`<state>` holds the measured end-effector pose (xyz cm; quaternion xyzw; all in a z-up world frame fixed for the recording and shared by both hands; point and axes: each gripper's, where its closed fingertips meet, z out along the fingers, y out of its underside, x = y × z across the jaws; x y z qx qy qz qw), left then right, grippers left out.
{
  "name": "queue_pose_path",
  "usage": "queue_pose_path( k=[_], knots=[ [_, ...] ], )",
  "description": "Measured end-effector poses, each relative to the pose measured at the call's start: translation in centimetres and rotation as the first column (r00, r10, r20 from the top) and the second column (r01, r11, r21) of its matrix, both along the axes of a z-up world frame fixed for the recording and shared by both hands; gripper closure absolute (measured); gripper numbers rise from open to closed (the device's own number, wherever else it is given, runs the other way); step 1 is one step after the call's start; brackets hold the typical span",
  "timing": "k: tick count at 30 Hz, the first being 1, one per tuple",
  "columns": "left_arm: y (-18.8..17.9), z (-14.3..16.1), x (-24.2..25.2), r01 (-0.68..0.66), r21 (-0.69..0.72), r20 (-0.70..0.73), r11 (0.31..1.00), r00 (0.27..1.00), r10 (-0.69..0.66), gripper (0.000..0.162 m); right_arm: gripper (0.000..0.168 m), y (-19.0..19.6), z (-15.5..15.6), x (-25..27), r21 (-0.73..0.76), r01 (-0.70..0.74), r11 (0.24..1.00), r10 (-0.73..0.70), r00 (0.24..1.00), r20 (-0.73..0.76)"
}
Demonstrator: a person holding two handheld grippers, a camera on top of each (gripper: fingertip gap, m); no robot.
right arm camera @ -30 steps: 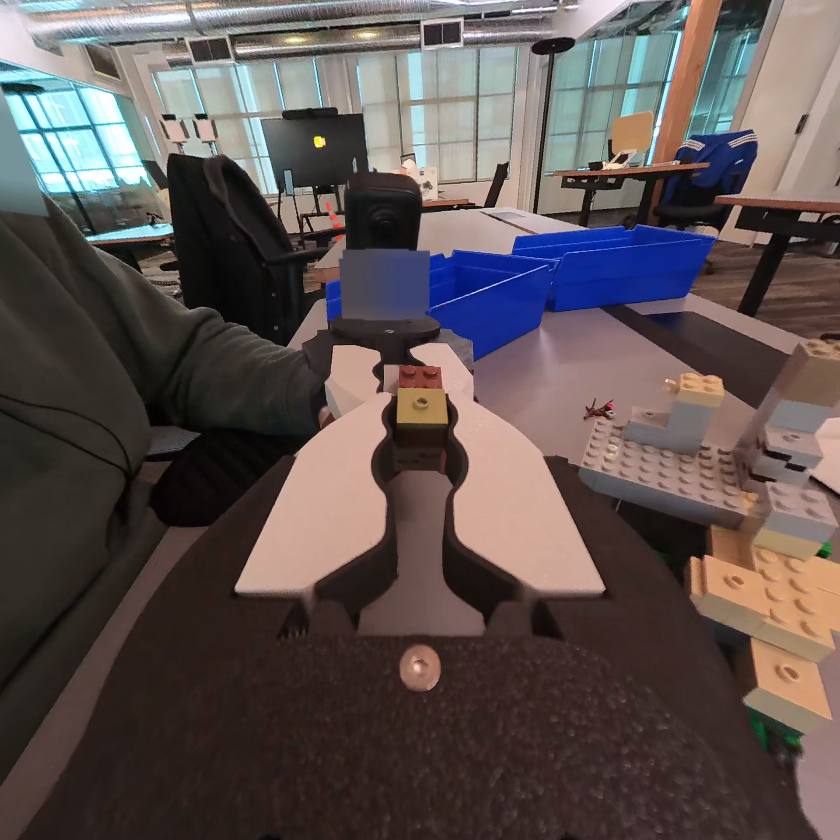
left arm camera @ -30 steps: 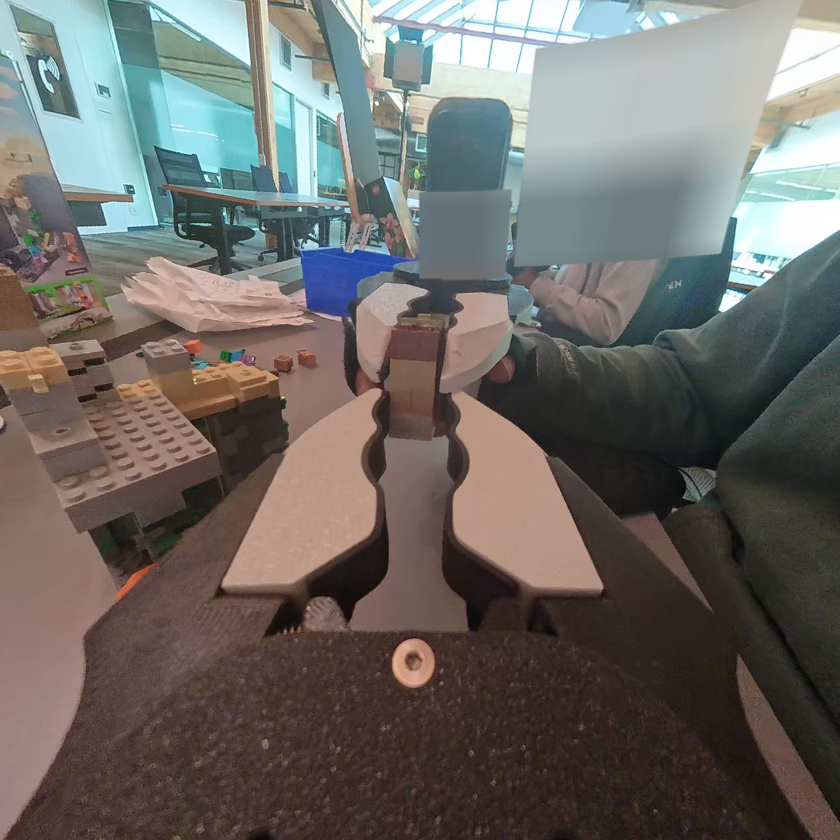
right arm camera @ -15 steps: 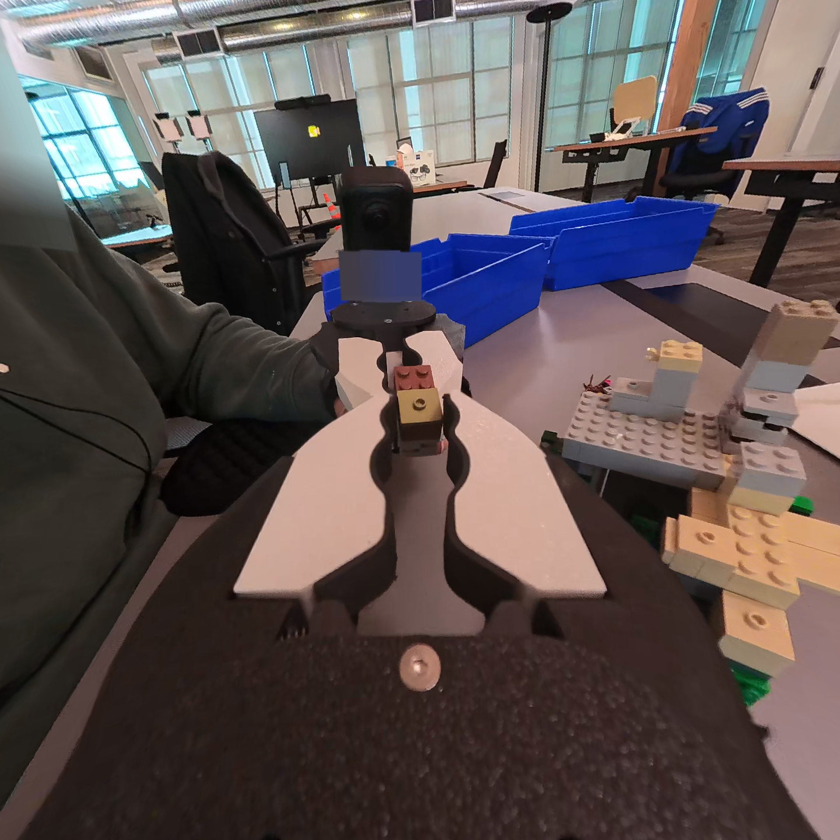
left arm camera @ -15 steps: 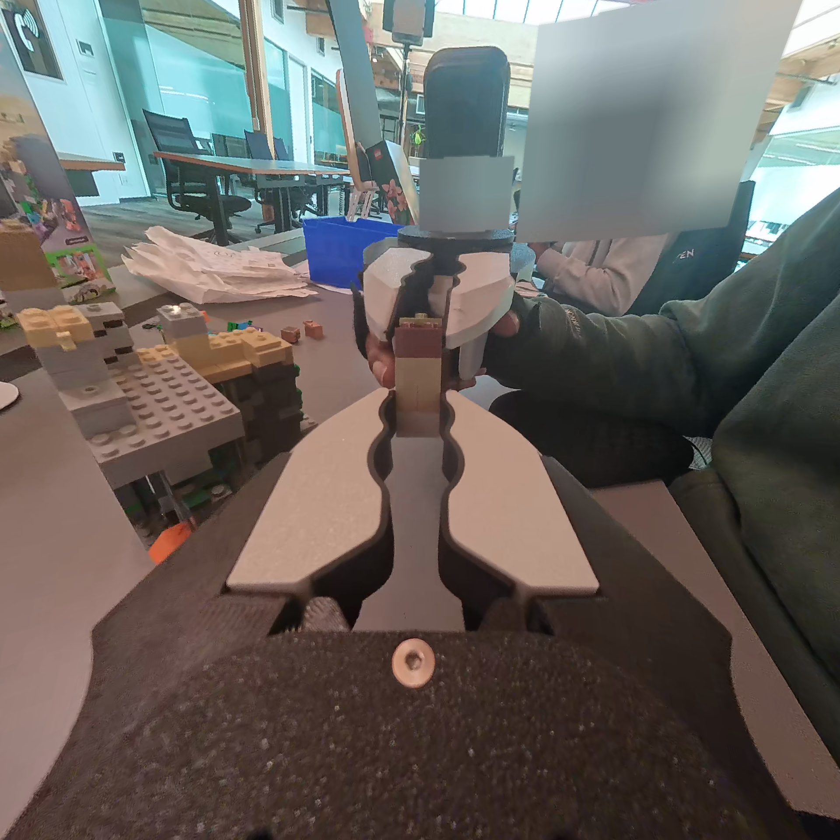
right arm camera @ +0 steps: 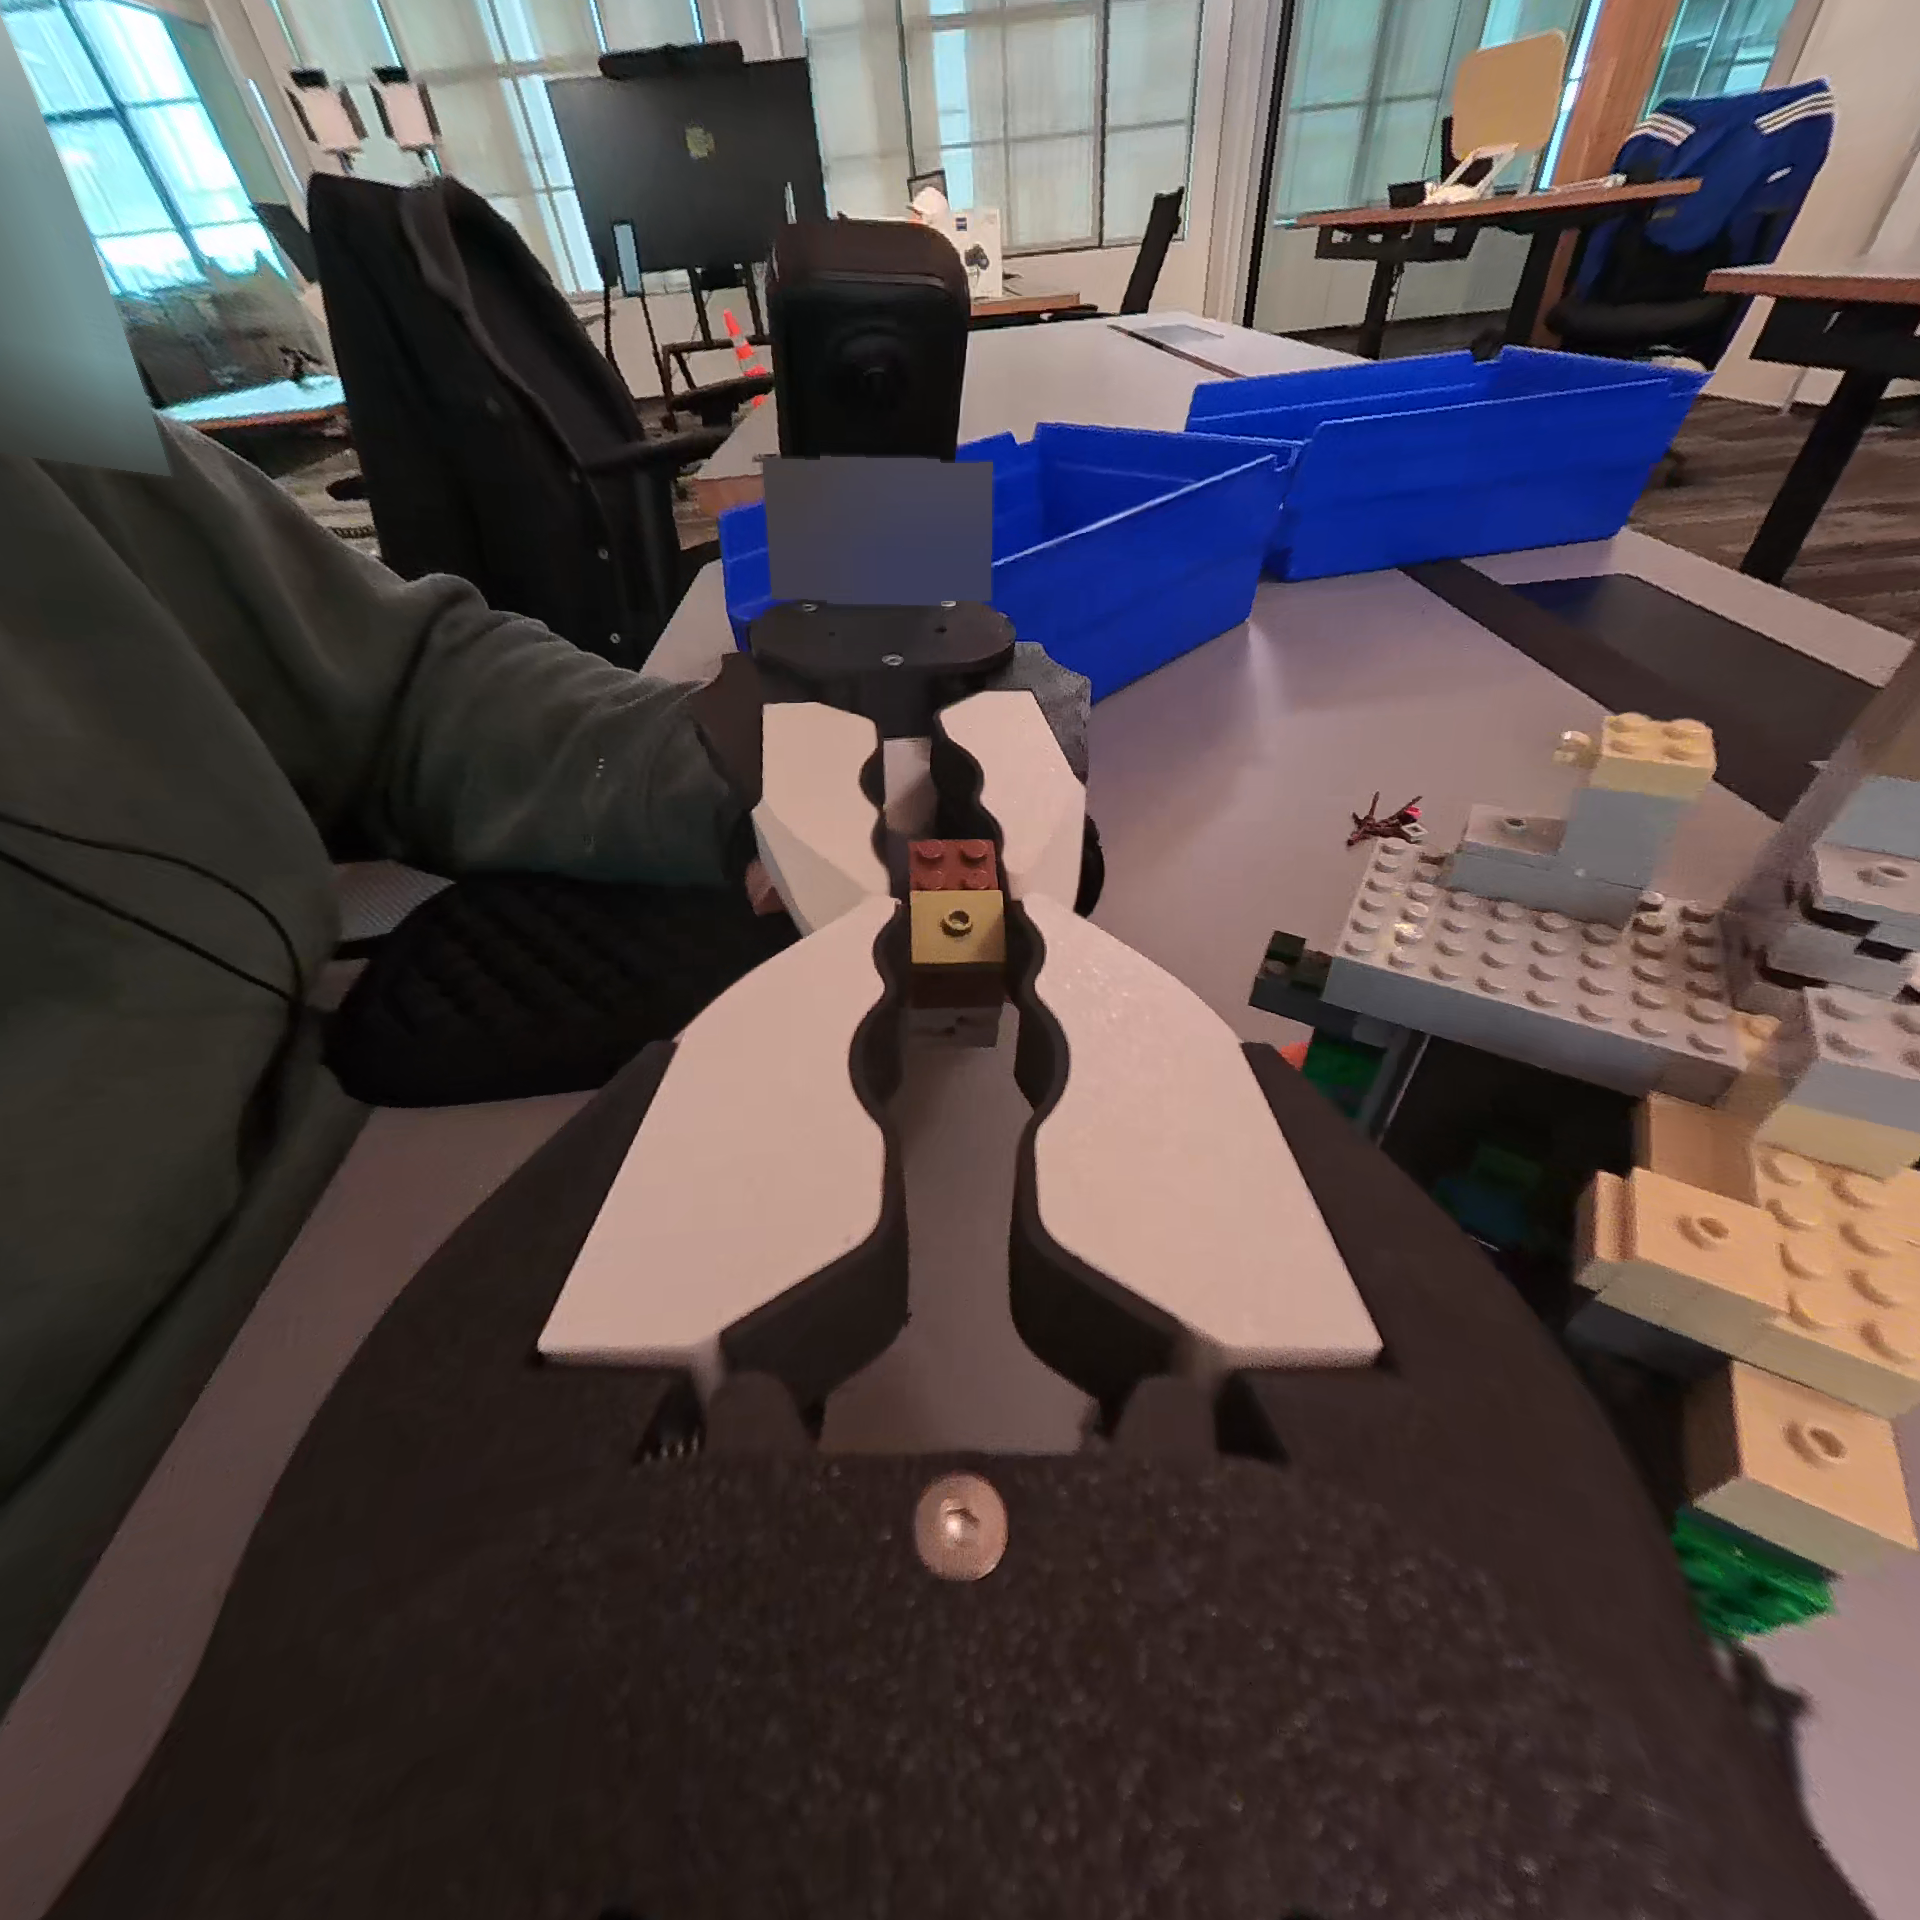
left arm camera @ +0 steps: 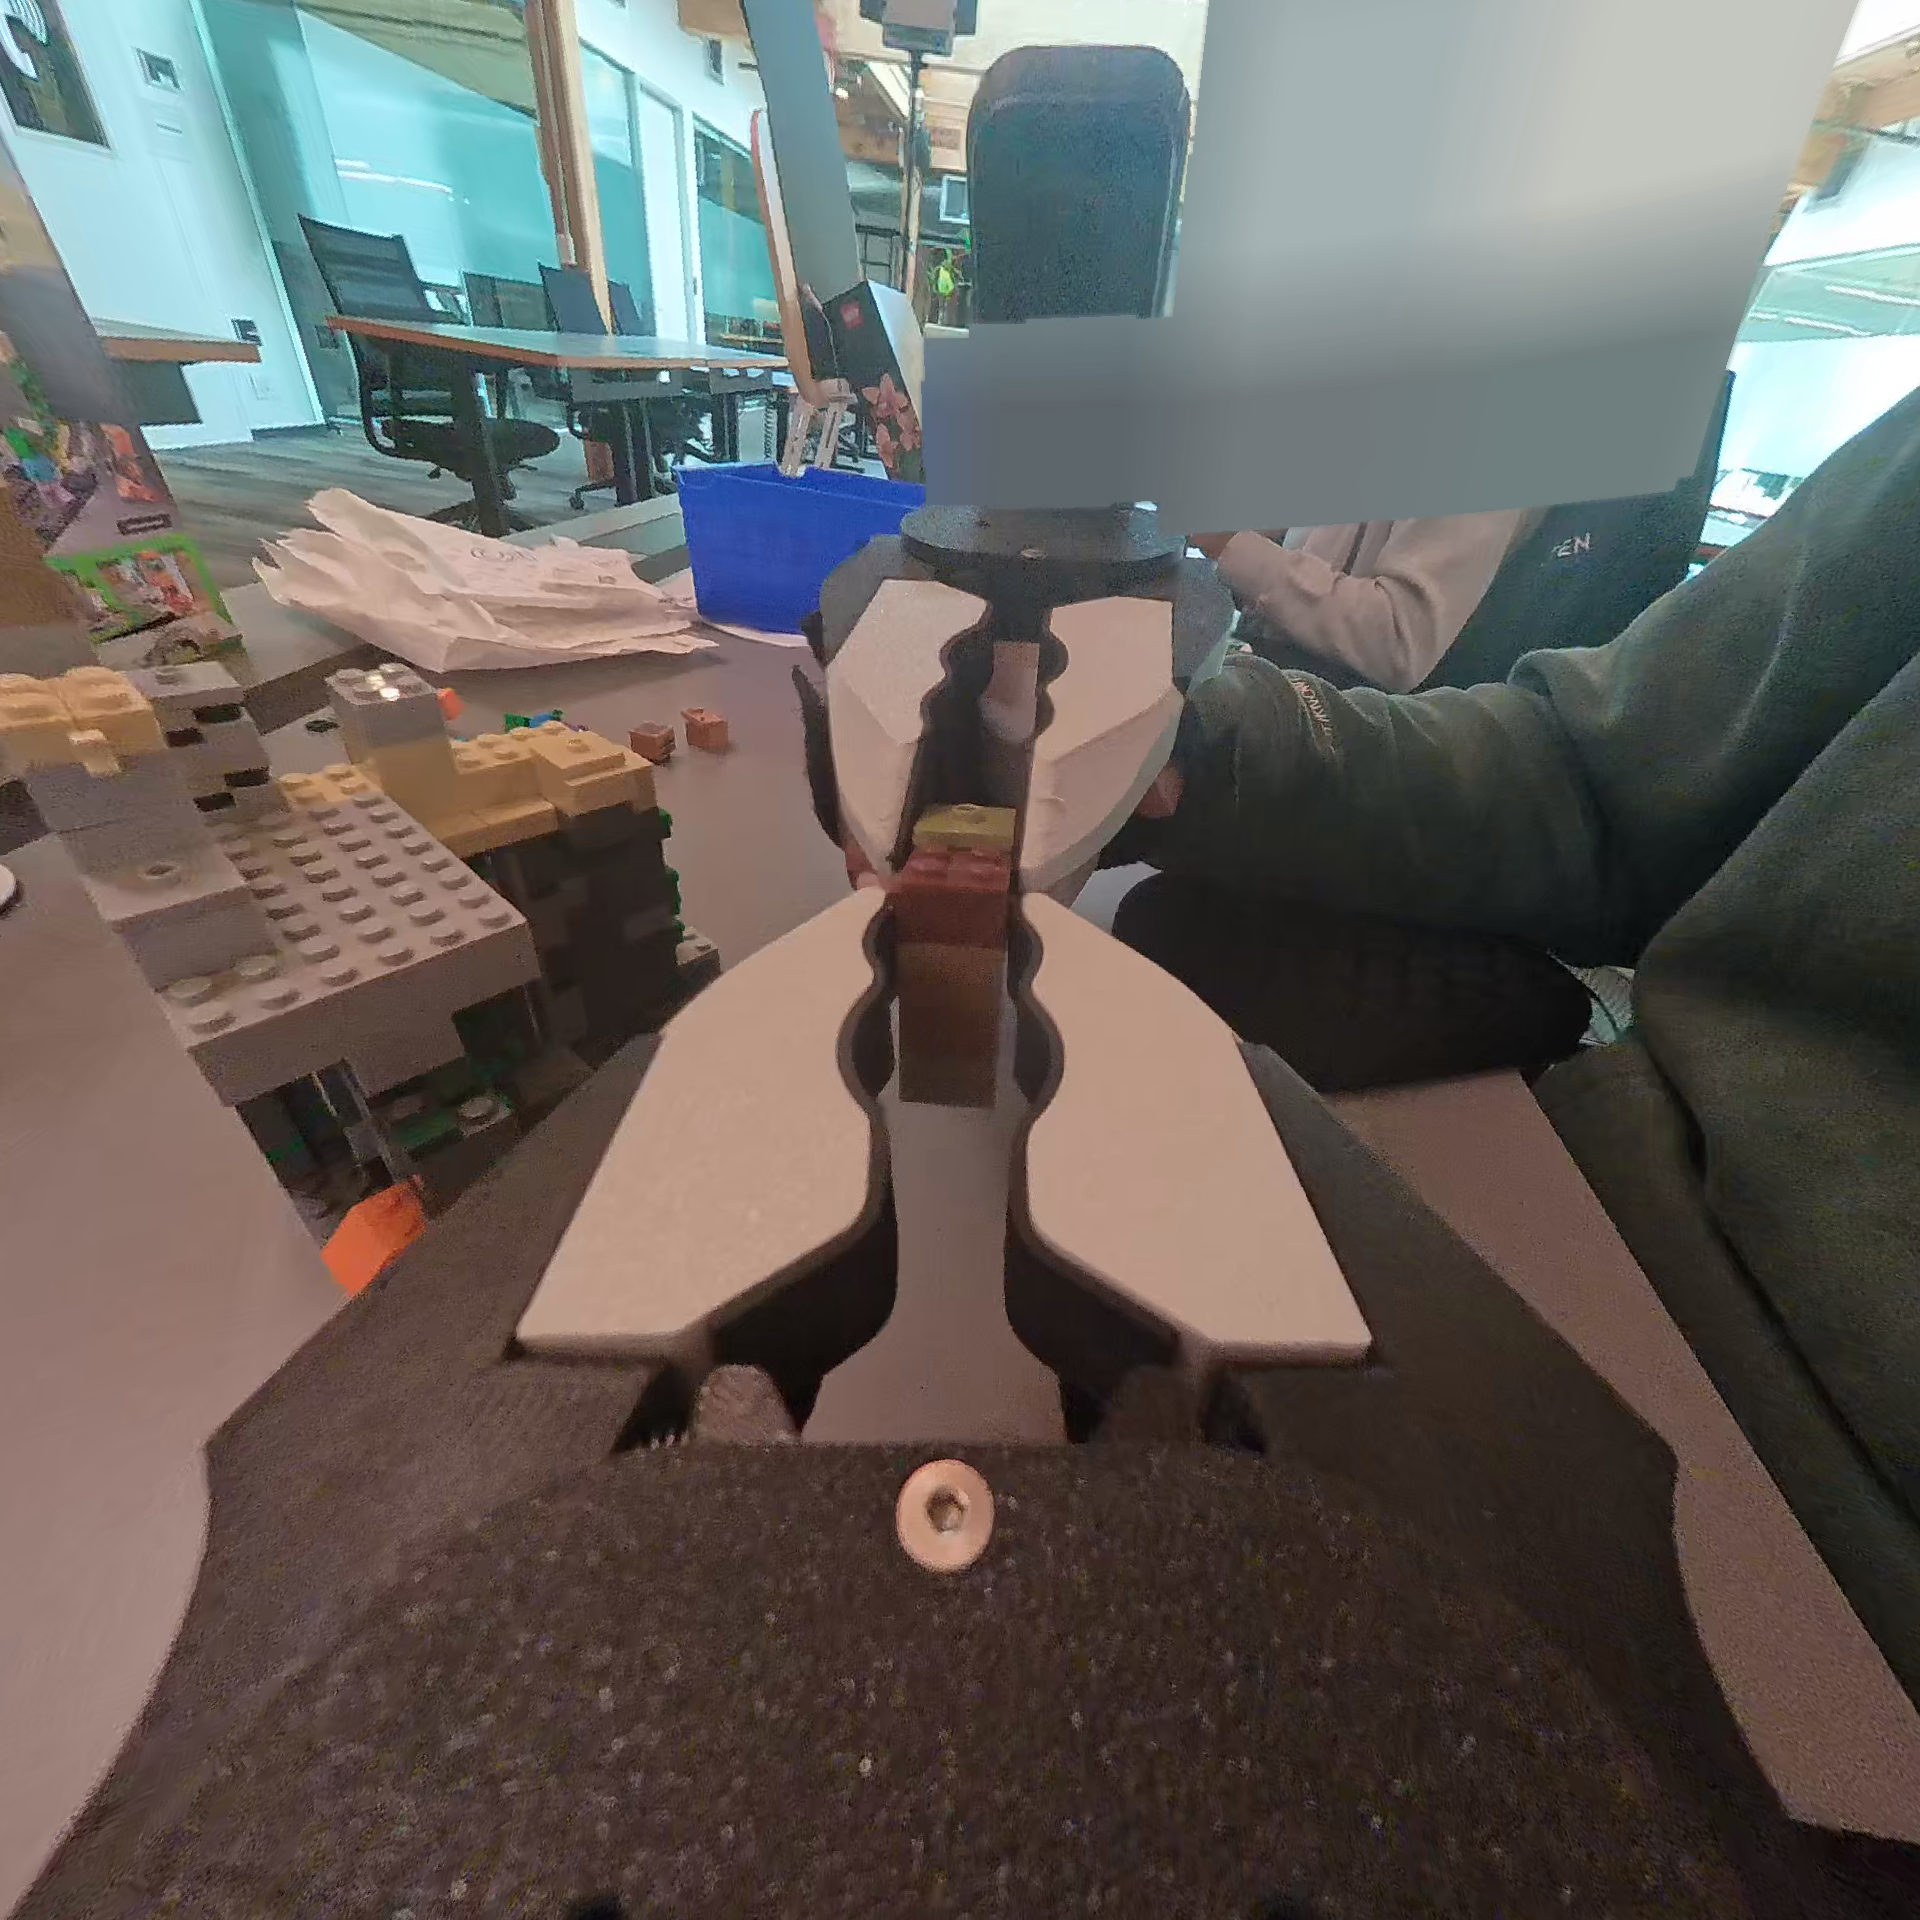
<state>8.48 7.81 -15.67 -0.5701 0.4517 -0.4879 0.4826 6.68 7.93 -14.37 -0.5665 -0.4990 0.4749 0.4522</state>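
My left gripper [left arm camera: 951, 914] is shut on a small brick stack [left arm camera: 948, 997], red-brown on top and tan below. My right gripper [right arm camera: 956, 935] is shut on an olive-yellow brick [right arm camera: 957, 925] with a dark piece under it. The two grippers point at each other, tip to tip, above the grey table. The yellow brick [left arm camera: 966, 827] sits against the red-brown brick [right arm camera: 951, 862]; I cannot tell whether they are joined. A large brick build with a grey studded plate [left arm camera: 343, 935] stands to the left of the left gripper, and to the right in the right wrist view [right arm camera: 1538, 966].
Blue bins [right arm camera: 1143, 551] stand at the back of the table. Crumpled white paper [left arm camera: 468, 592] and loose small bricks [left arm camera: 675, 732] lie beyond the build. An orange brick [left arm camera: 374, 1236] lies at its foot. A person's green sleeves [left arm camera: 1455, 779] flank the grippers. Only a small space, under 4 cm, lies between the two pairs of fingers.
Both grippers stay shut on their bricks, tip to tip. The pair has shifted nearer the brick build, which shows larger and closer in both views. The facing gripper now looms larger.
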Motion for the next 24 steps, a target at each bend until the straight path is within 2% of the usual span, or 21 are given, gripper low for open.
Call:
queue_pose_path(
  k=[2, 10, 14, 16, 18, 24],
  knots=[
    [-0.3, 0.1, 0.0, 0.016, 0.005, -0.006, 1.000, 1.000, -0.016, 0.144, 0.151, -0.2, 0.1, 0.0, -0.032, -0.021, 0.999, 0.021, 1.000, -0.003],
    [-0.9, -0.2, 0.0, 0.013, 0.194, -0.092, 0.981, 0.996, 0.004, 0.144, 0.151, -1.2, 0.0, 0.3, -0.213, -0.141, 0.967, 0.135, 0.990, -0.043],
    [-0.8, -0.7, 0.0, 0.004, 0.300, -0.141, 0.954, 0.989, 0.041, 0.144, 0.152, -2.2, 0.7, 0.6, -0.332, -0.260, 0.907, 0.228, 0.965, -0.133],
    [-0.9, -0.7, 0.0, 0.008, 0.286, -0.139, 0.958, 0.990, 0.034, 0.144, 0.151, -2.4, 0.3, 0.3, -0.299, -0.254, 0.920, 0.231, 0.967, -0.110],
    [-0.6, -0.9, -0.1, 0.003, 0.285, -0.151, 0.958, 0.988, 0.041, 0.144, 0.151, -2.5, 1.4, 0.3, -0.299, -0.273, 0.914, 0.228, 0.958, -0.175],
    [-0.1, -1.4, -0.2, -0.006, 0.223, -0.161, 0.975, 0.986, 0.042, 0.144, 0.151, -0.8, 1.8, 1.0, -0.256, -0.166, 0.952, 0.124, 0.977, -0.173]
  ],
)
